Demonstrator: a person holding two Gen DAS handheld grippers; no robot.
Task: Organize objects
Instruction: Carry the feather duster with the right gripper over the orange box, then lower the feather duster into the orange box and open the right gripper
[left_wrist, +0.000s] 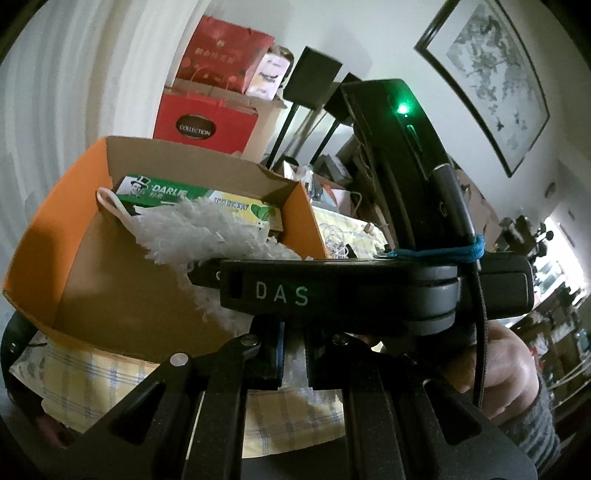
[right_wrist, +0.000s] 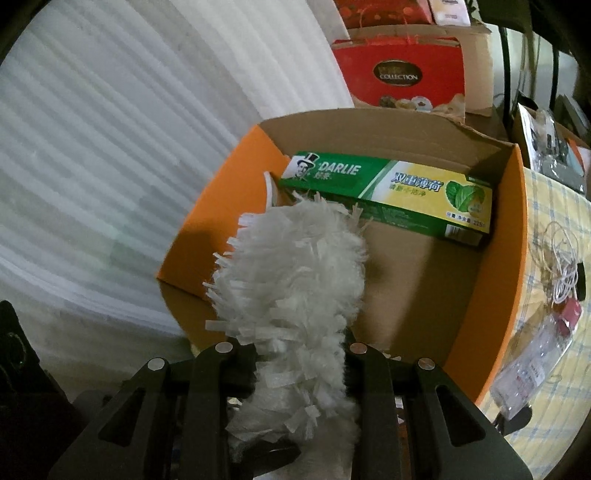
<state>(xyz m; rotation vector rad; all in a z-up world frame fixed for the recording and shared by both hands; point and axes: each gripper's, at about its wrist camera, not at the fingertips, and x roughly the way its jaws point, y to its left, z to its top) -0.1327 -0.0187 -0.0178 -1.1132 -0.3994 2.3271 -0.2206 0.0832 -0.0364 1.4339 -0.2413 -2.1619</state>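
Checked yellow cloth (right_wrist: 554, 369) covers the table under an orange cardboard box (right_wrist: 491, 295). Right gripper (right_wrist: 301, 369) is clamped on a white fluffy duster (right_wrist: 291, 273), whose head reaches ahead into the box, just short of the green toothpaste carton (right_wrist: 384, 192) along the far wall. Left gripper (left_wrist: 291, 354) is shut on the duster's trailing end, with the right one's black body (left_wrist: 369, 288) crossing close ahead. Tangled cables (right_wrist: 561, 273) lie right of the box; red gift boxes (right_wrist: 402, 74) stand beyond.

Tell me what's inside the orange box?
Inside the orange box lie a green toothpaste carton and the fluffy white duster poking in. The duster covers part of the floor.
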